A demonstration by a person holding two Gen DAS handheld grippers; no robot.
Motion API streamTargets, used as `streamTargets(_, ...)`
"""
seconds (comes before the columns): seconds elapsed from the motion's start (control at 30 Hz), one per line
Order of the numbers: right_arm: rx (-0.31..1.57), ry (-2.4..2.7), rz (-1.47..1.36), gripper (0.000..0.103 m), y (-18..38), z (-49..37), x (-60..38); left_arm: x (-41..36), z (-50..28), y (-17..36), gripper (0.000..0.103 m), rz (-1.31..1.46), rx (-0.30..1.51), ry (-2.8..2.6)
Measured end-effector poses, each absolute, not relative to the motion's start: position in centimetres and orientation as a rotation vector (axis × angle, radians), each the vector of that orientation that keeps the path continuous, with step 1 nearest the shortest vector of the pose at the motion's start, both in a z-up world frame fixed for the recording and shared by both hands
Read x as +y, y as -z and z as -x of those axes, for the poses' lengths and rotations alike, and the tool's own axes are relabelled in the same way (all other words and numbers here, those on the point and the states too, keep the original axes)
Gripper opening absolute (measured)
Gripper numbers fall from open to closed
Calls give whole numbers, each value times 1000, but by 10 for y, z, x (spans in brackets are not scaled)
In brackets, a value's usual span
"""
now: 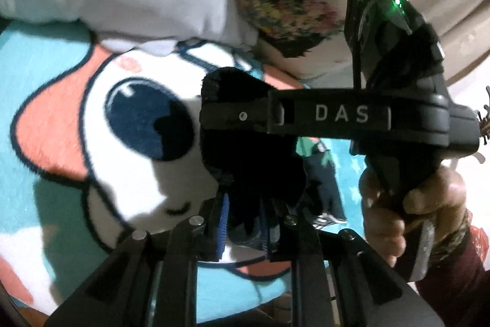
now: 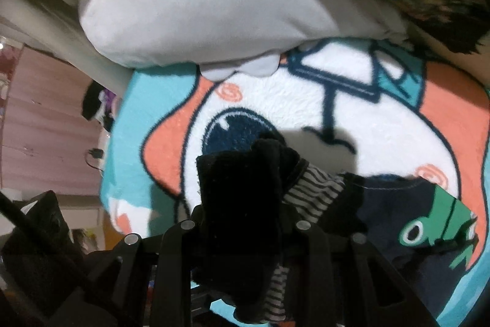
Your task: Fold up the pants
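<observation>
Gripping one black pants (image 2: 242, 189): two grippers, left gripper (image 1: 245, 222), right gripper (image 2: 245, 235).

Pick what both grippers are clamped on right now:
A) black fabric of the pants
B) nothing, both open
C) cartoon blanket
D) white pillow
A: the left gripper and the right gripper are each shut on bunched black pants, held above the cartoon blanket; the white pillow lies untouched behind.

Harsh overhead light blows out my white pillow (image 2: 196, 5) and throws hard shadows across the cartoon blanket (image 1: 61, 118). The black pants (image 2: 242, 204) are crushed to featureless black (no folds readable). Motion blur smears everything; fisheye edges bend and vignette.
</observation>
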State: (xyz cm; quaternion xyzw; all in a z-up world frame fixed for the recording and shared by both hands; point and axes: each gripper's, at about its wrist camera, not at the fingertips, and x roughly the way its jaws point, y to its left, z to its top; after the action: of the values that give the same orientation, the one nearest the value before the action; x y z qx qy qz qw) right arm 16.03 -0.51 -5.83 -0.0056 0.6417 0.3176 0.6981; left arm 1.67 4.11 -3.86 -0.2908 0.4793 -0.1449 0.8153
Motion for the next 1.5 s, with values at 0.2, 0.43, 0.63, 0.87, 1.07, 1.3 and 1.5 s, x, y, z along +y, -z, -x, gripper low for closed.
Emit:
streamTargets(0.2, 1361, -695, -111, 30, 38, -159, -58, 0, -29, 17, 17, 551, 1027, 374)
streamTargets(0.43, 1318, -624, -255, 30, 39, -159, -135, -69, -47, 10, 17, 436, 1068, 451)
streamTargets(0.63, 1299, -577, -381, 30, 55, -157, -201, -124, -63, 20, 17, 357, 1126, 488)
streamTargets(0.87, 1280, -564, -499, 35, 82, -150, -249, -143, -58, 11, 17, 323, 1128, 509)
streamTargets(1.07, 1237, -499, -517, 46, 85, -145, -283, -118, -48, 3, 35, 322, 1100, 423)
streamTargets(1.3, 1018, -445, -591, 47, 35, -126, -320, -109, -56, 33, 36, 295, 1177, 304)
streamTargets(1.5, 1085, -662, -742, 44, 45, -118, -284, -131, -60, 54, 36, 253, 1231, 306)
